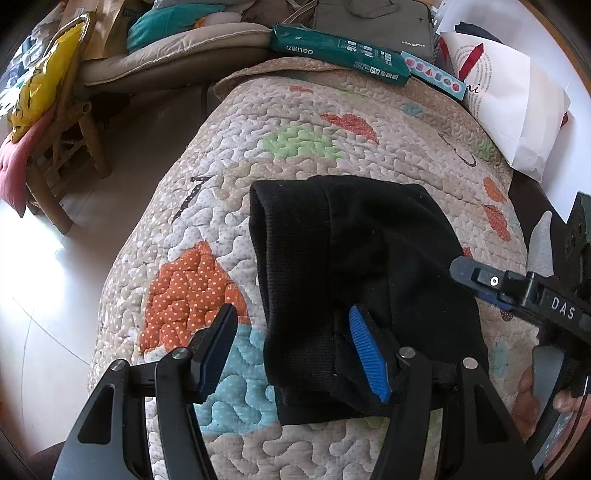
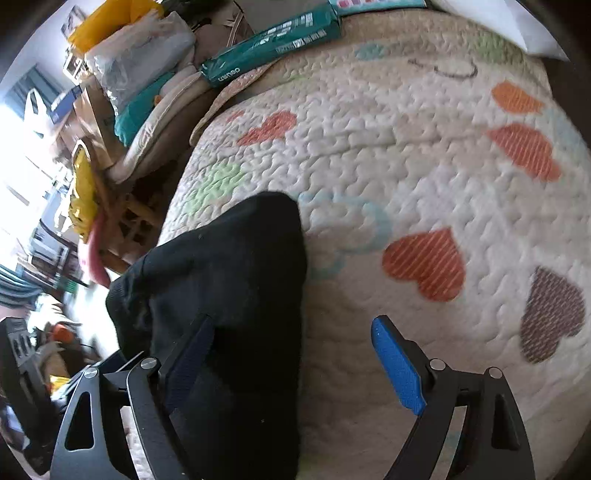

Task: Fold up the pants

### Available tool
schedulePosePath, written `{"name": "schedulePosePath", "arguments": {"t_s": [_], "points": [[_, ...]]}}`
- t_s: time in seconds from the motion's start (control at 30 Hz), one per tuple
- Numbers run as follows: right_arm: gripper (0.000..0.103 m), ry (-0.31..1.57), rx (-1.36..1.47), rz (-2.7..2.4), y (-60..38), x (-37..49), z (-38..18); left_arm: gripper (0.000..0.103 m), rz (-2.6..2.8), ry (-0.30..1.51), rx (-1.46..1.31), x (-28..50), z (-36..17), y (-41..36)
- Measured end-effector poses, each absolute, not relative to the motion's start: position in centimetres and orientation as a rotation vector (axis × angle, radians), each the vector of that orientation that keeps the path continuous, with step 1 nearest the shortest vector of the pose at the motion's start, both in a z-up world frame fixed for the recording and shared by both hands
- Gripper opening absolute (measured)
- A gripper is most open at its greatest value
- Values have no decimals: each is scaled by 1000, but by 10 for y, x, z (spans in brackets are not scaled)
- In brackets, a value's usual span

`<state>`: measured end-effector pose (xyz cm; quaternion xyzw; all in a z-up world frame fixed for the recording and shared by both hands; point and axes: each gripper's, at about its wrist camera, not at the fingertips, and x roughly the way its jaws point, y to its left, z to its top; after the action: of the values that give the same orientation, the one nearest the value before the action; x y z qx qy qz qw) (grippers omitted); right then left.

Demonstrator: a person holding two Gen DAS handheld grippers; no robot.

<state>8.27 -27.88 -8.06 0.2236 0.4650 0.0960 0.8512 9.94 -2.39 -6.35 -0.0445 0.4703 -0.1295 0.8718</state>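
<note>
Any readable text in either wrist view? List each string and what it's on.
"deli", seen upside down, on the green paper ream pack; also "A4" on its white label. Remaining print there is too small to read.
"PASON", upside down, on the grey laptop bag.
"DAS" on the right gripper body.
White paper bag: curved lines of small print, too small to read.
Right wrist view: the pack's brand shows again, blurred.

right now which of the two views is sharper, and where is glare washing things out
Left wrist view is sharper: the quilt stitching and black pants ribbing read crisply, with glare only on the floor at left. Right wrist view is softly motion-blurred, its window side blown out white; both bend strongly at the edges.
</note>
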Motion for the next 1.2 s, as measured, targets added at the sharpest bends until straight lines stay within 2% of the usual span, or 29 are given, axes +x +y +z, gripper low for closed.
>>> {"name": "schedulePosePath", "arguments": {"t_s": [0.37, 0.6, 0.87, 0.9, 0.93, 0.97, 1.03, 1.1, 1.2], "points": [[93, 1013, 606, 254, -275, 91, -97, 63, -387, 1097, -303, 129, -71, 14], [95, 1021, 751, 295, -278, 96, -114, 64, -542, 1239, -523, 140, -107, 12], [97, 1015, 774, 332, -266, 101, -114, 73, -507, 1127, -364, 124, -100, -15], [93, 1021, 764, 357, -262, 102, -113, 70, -508, 1124, -361, 123, -99, -16], [86, 1023, 754, 382, -258, 103, -111, 57, -525, 1129, -366, 123, -98, -16], [84, 1028, 729, 388, -254, 103, -108, 54, -520, 1135, -365, 124, -97, -17], [71, 1030, 654, 384, -248, 101, -101, 48, -513, 1133, -362, 126, -96, -18], [62, 1034, 631, 387, -250, 100, -98, 45, -513, 1131, -374, 125, -96, -17], [57, 1029, 620, 388, -254, 96, -97, 41, -517, 1122, -364, 124, -92, -21]]}}
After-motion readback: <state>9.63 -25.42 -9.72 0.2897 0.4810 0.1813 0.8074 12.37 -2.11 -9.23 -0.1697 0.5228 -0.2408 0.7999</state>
